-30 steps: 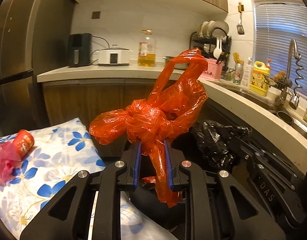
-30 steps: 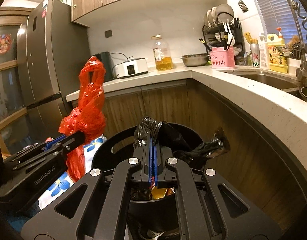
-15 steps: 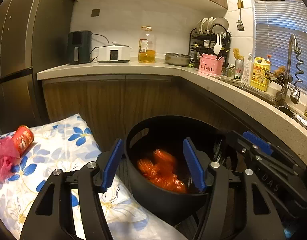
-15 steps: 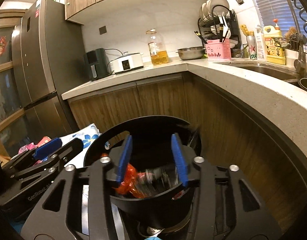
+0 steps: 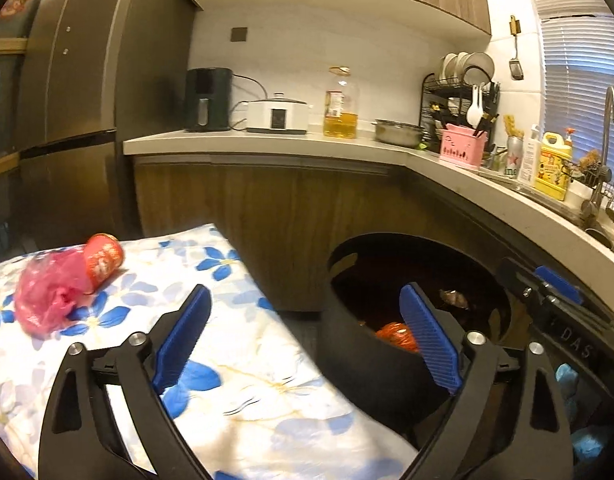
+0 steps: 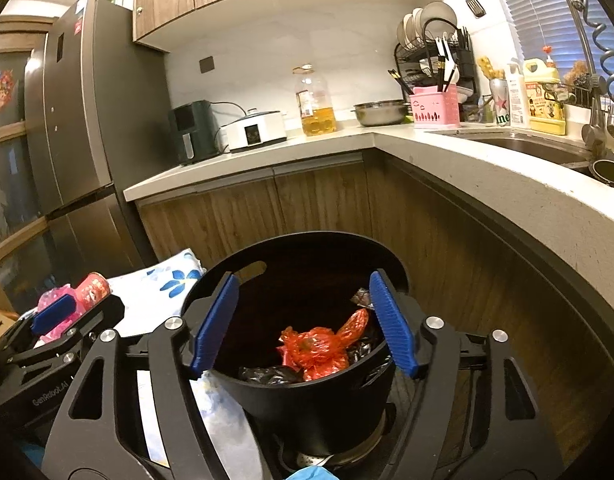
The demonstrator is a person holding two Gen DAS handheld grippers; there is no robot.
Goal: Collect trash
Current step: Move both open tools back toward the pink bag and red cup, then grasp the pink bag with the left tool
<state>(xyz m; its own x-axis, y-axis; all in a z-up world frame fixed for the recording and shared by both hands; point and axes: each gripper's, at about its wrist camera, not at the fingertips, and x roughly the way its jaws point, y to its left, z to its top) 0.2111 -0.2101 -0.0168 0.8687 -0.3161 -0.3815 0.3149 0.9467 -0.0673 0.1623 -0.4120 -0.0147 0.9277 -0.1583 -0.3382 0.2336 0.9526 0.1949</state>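
A black round bin (image 6: pixel 307 396) stands on the floor by the cabinets. Inside it lie a crumpled red plastic bag (image 6: pixel 319 346) and a black plastic bag (image 6: pixel 267 376). My right gripper (image 6: pixel 303 324) hovers over the bin's near rim, its jaws opening with nothing between them. In the left wrist view the bin (image 5: pixel 359 368) is at lower right with the red bag (image 5: pixel 395 334) showing inside. My left gripper (image 5: pixel 307 340) is still spreading its jaws and holds nothing, above the floral cloth's (image 5: pixel 235 360) right edge. A pink bag (image 5: pixel 47 296) and a red can (image 5: pixel 103 258) lie on that cloth.
An L-shaped counter (image 6: pixel 487 176) wraps round behind and to the right of the bin, with a sink (image 6: pixel 527 146), dish rack (image 6: pixel 431 52), oil bottle (image 6: pixel 315 104) and cooker (image 6: pixel 255 130) on it. A tall fridge (image 6: pixel 79 140) stands at left.
Both grippers opened. The red bag left the left gripper and the black bag left the right one; both now lie in the bin. The left gripper swung left toward the cloth.
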